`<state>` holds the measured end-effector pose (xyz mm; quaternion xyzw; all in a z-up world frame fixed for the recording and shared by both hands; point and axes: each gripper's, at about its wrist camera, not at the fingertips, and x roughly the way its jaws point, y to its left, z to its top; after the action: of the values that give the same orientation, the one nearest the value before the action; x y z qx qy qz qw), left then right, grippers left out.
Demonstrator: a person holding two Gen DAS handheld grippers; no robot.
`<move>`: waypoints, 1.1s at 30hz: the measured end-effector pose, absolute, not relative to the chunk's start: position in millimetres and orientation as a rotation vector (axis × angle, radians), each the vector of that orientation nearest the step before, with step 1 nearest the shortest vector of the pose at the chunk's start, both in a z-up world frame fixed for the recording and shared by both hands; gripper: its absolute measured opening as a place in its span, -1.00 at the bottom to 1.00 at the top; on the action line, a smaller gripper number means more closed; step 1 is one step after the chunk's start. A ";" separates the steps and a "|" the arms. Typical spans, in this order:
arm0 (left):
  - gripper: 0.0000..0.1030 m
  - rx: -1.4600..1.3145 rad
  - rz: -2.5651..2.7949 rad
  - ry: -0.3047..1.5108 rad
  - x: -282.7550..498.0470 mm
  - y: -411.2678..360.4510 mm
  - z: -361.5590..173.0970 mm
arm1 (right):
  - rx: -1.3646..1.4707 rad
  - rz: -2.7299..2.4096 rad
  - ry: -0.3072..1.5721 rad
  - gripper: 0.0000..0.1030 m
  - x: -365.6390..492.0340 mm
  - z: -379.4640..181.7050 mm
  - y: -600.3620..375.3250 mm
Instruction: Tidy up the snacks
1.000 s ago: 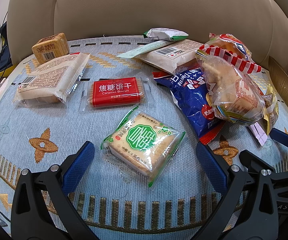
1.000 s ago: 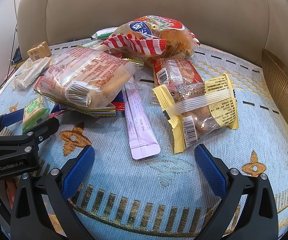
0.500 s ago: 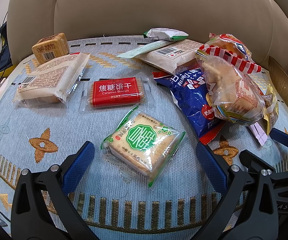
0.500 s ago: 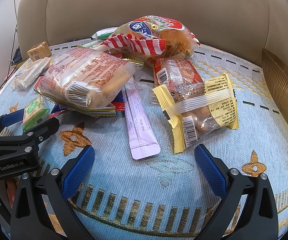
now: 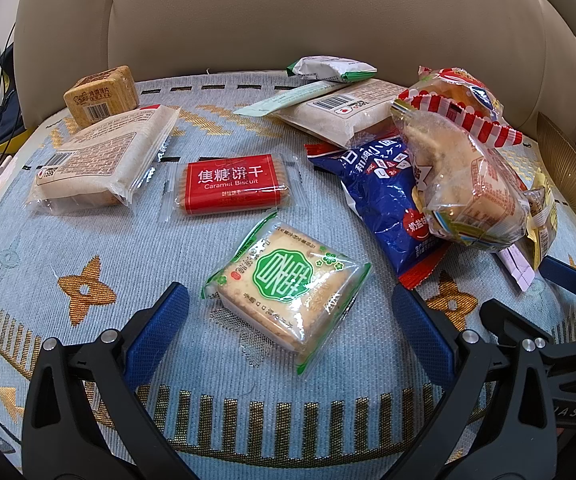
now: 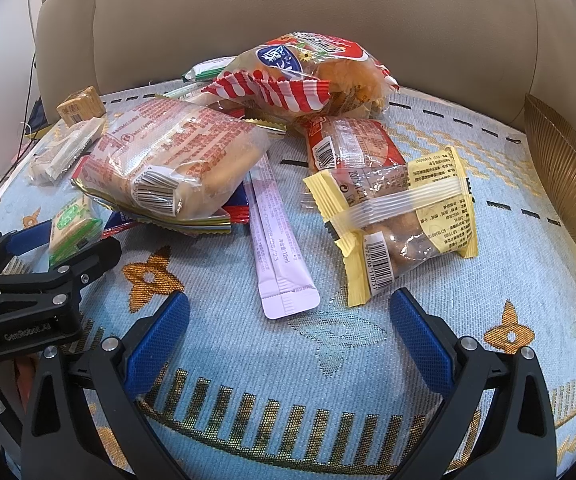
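Left gripper (image 5: 290, 312) and right gripper (image 6: 290, 312) both spread wide, empty. One green-label biscuit pack (image 5: 288, 286), square, clear-wrapped; one red caramel biscuit (image 5: 231, 184) at its 11 o'clock.

You have two bread packs (image 6: 175, 168) (image 6: 320, 64), two white cake packs (image 5: 99, 160) (image 5: 344, 112), two stick sachets (image 6: 279, 240) (image 5: 292, 98), and one green cracker pack (image 5: 288, 284).

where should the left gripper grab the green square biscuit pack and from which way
Grip the green square biscuit pack across its firm middle block, not the thin crimped end flaps. It lies flat on the cloth, turned diamond-wise, right ahead of the open left gripper. Coming down from above and twisting so the fingers meet two opposite flat sides looks best; it has free cloth all round.
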<state>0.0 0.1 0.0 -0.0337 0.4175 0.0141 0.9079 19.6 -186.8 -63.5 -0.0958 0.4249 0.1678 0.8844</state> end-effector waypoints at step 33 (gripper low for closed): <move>0.05 0.107 -0.213 0.910 22.4 18.0 8.4 | 0.126 0.529 1.178 0.17 97.1 -23.7 -142.0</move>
<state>22.4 18.0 8.4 0.0517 0.4382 -0.1027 0.8915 97.1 -142.0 -23.7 0.0588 0.5487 0.2463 0.7967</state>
